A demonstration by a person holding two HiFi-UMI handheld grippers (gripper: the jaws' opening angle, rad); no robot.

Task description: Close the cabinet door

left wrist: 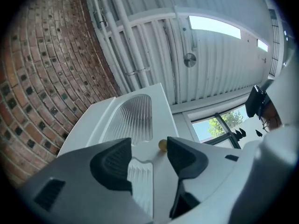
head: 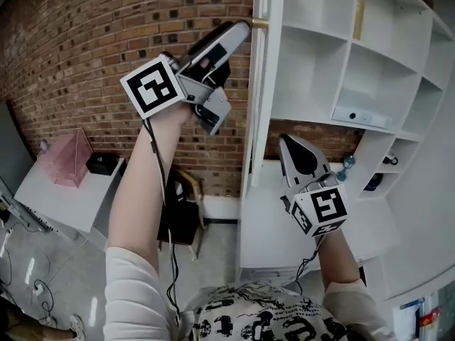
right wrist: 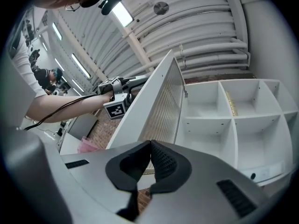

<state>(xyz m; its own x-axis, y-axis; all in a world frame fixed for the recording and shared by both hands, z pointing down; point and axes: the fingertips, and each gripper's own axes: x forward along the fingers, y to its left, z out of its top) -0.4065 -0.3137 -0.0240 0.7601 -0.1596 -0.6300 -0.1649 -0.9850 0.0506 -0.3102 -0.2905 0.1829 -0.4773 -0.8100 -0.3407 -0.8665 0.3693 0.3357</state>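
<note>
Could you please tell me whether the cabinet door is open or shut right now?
Open. The cabinet door stands swung out, seen edge-on from the head view, leaving the white shelves behind it exposed.

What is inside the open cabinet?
Mostly bare white compartments; a flat white box lies on one shelf, small dark items sit in the lower cubbies. The right gripper covers part of the bottom niche.

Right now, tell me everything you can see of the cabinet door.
The cabinet door is white, tall and narrow, with a ribbed panel arched at one end and a small brass-coloured knob. It stands swung open, edge-on to the head view, beside the white shelves. The left gripper has open jaws flanking the knob; contact is unclear.
</note>
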